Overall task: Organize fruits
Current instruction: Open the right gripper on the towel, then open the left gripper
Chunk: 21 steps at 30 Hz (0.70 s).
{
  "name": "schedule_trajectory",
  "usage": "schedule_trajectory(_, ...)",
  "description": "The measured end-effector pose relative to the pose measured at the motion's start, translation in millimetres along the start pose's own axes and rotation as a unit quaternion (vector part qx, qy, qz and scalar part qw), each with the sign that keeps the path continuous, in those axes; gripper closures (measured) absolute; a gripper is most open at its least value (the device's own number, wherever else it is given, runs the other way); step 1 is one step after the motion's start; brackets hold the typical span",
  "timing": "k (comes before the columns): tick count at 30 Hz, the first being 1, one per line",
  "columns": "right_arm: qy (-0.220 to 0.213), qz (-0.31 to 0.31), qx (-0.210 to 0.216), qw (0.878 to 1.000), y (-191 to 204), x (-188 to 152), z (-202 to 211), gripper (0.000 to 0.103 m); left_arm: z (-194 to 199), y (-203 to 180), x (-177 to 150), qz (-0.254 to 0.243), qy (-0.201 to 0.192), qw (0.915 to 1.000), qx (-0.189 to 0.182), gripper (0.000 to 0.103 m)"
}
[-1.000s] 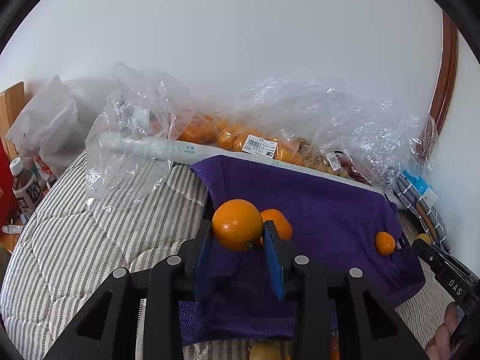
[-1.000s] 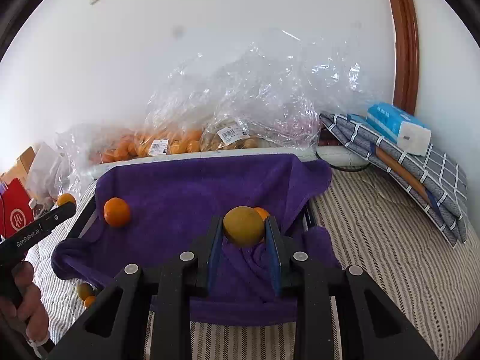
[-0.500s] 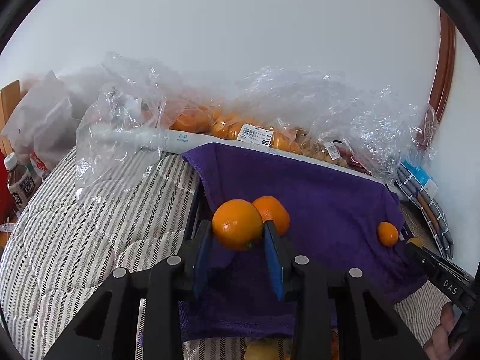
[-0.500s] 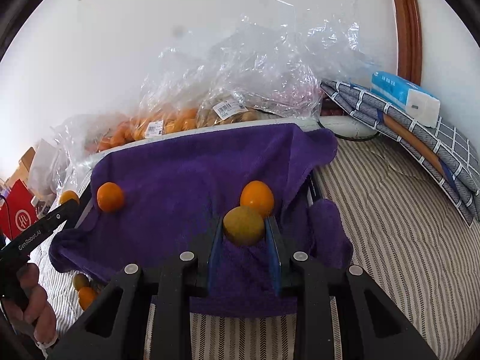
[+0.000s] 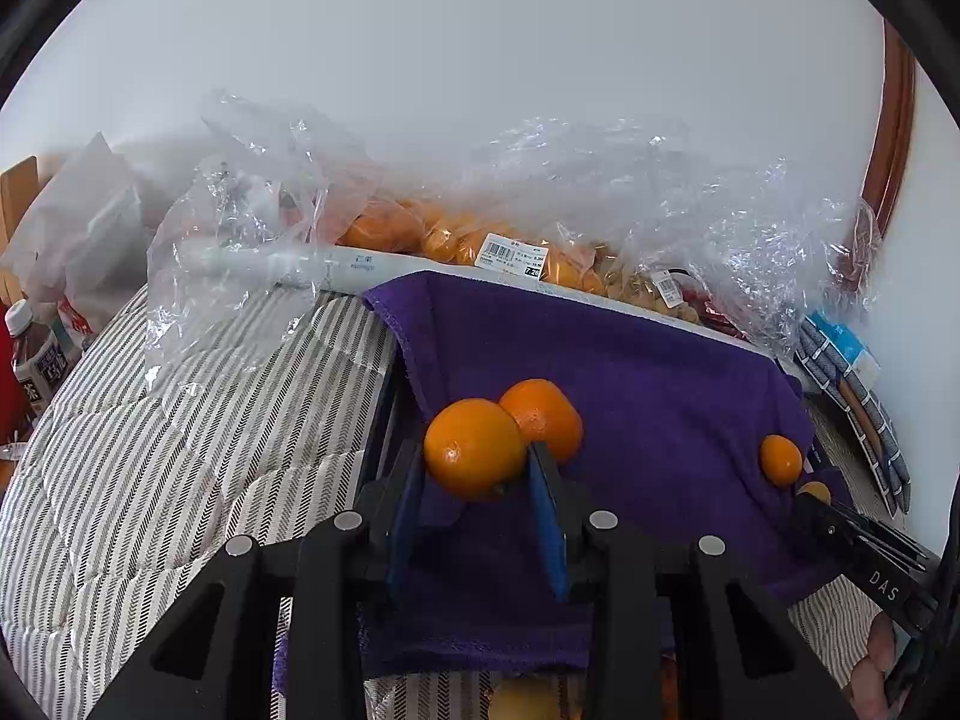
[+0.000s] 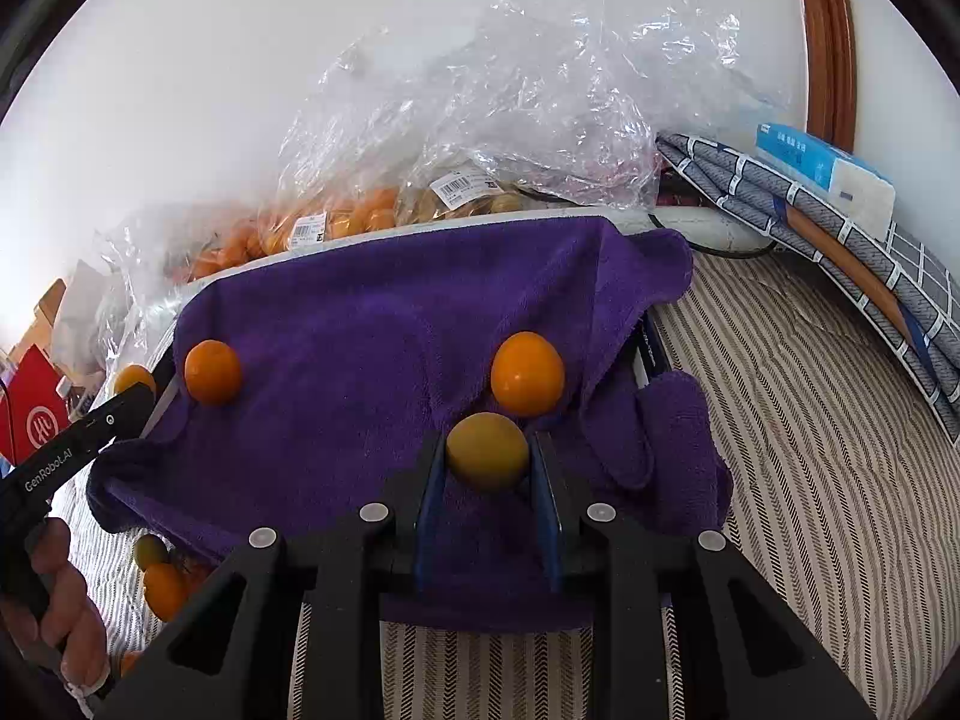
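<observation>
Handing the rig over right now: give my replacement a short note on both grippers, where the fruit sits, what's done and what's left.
Left gripper: shut on an orange.
Right gripper: shut on a yellowish fruit.
Both held fruits hang over the purple towel.
Done: two oranges lie loose on the towel, one near each side.
Left: set down both held fruits. Loose fruit waits on the striped bedding by the towel's near-left edge.
</observation>
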State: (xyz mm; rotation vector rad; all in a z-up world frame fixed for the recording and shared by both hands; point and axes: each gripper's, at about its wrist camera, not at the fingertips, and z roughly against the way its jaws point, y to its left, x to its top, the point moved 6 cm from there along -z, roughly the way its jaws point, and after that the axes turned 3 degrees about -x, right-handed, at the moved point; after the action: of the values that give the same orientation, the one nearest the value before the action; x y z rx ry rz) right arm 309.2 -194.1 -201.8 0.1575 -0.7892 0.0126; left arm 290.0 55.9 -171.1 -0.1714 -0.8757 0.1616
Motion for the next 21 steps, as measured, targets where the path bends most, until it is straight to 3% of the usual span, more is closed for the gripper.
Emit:
schedule_trajectory(5,-0.004,-0.004,0.000,1.000,-2,1,2,0.075,-3,0,-2,-0.002,0.007,1.0000,0.001,0.070)
schedule_trajectory(15,-0.031,-0.025,0.012,0.999,-8,7,12,0.056,-7,-3,-6,-0.006,0.018,0.9998,-0.005,0.070)
schedule_trajectory(21,-0.049,-0.030,0.012,0.998,-8,10,18,0.053,-8,-4,-7,-0.011,0.020,0.9997,-0.001,0.070)
